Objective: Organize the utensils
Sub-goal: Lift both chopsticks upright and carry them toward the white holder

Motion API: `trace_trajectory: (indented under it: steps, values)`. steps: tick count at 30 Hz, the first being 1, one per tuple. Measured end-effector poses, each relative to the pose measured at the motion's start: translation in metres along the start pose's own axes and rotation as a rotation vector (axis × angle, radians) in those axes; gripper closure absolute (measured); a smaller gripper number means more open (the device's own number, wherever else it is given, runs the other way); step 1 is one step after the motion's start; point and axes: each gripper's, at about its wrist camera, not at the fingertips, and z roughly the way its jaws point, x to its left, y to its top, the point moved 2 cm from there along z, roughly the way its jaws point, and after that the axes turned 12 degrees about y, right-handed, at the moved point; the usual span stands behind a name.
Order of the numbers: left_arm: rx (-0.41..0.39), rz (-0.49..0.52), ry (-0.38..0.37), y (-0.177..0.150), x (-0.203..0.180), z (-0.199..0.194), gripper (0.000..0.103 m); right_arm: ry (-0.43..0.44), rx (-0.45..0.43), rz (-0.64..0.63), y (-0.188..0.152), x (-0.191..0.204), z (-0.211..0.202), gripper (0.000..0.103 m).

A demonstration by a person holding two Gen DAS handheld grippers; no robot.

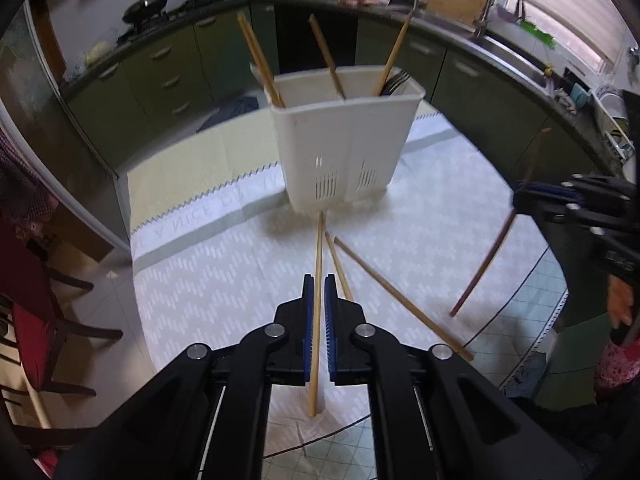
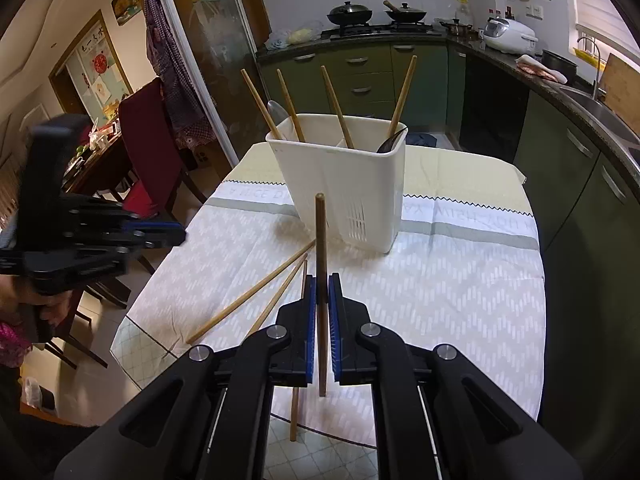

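Observation:
A white utensil holder stands on the tablecloth with several chopsticks, a spoon and a fork in it. My right gripper is shut on a dark brown chopstick, held up off the table. My left gripper is shut and hovers above a light chopstick that lies on the cloth in line with its jaws. In the right wrist view nothing crosses its fingertips. Two more light chopsticks lie fanned out beside the first.
The cloth-covered round table ends just under both grippers. A red chair stands at its left side. Green kitchen cabinets and a counter with a sink curve round behind. A person's hand holds the right gripper.

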Motion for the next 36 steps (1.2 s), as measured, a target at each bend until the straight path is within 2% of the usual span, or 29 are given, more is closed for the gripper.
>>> trace_trajectory:
  steps: [9, 13, 25, 34, 36]
  values:
    - [0.147, 0.128, -0.039, 0.007, -0.033, 0.091, 0.097, 0.001, -0.012, 0.008, -0.003, -0.004, -0.012, 0.096]
    - [0.187, 0.153, -0.027, 0.008, -0.036, 0.122, 0.097, -0.001, -0.015, 0.017, -0.005, -0.008, -0.018, 0.096]
    - [0.23, 0.168, -0.035, 0.015, -0.038, 0.156, 0.096, 0.011, -0.015, 0.027, -0.006, -0.008, -0.022, 0.096]
    - [0.238, 0.134, -0.038, 0.023, -0.042, 0.162, 0.097, 0.007, -0.018, 0.026, -0.006, -0.007, -0.024, 0.096]
    - [0.215, 0.126, -0.035, 0.027, -0.04, 0.157, 0.097, 0.006, -0.022, 0.024, -0.006, -0.006, -0.026, 0.096]
